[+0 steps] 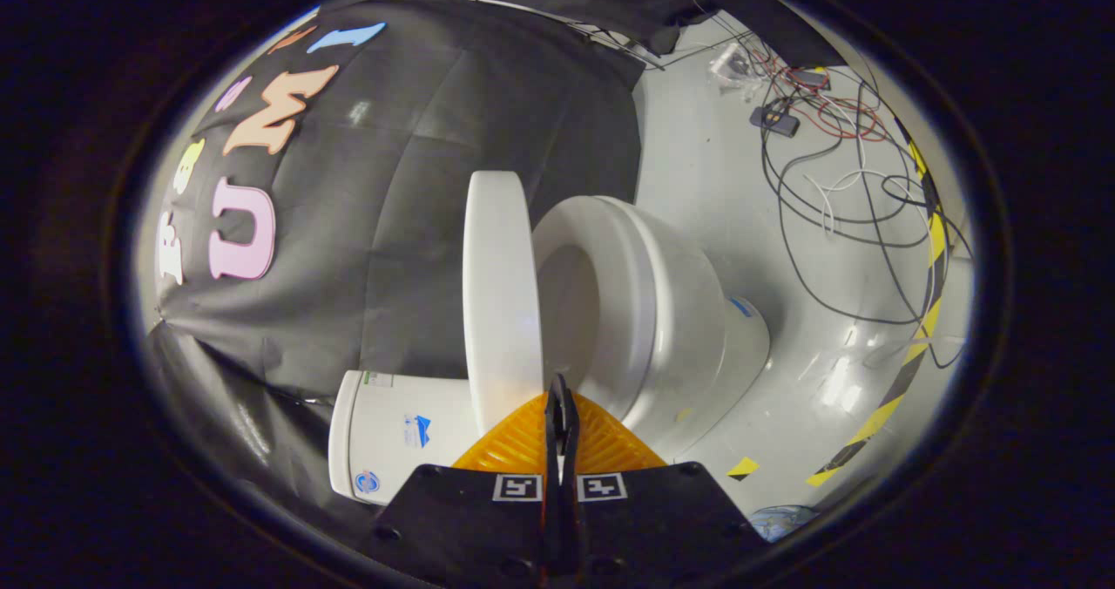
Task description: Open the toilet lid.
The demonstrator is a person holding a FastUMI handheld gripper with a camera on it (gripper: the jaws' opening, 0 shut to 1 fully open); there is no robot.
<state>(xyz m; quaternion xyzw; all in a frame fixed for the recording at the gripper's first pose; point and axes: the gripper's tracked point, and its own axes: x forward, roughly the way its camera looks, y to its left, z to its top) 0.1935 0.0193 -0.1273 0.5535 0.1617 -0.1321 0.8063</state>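
White glossy plastic throughout: toilet lid [501, 288] raised clear of the seat [610, 301], edge-on just ahead of the tool [560, 415] and close to the tank [392, 436] behind it. View rolled sideways, so bowl [688, 345] and floor [723, 188] appear tipped over. Orange ribbed fingers [514, 441] pressed together with only a thin dark seam between them, nothing clamped, tips near or perhaps brushing the lid's lower rim; contact too close to call. Task judged almost complete, lid open but possibly not yet leaning against the tank. Main risk from here: lid short of its balance point, dropping back and slamming onto the seat once support goes. Second risk: smooth plastic sliding off the closed finger tips, since no grip secures it. Third: a hard shove knocking the lid against the tank. Loose tangle of cables [836, 179] on the floor beyond the bowl, beside yellow-and-black tape [928, 310], well apart from the tool and unlikely to interfere.
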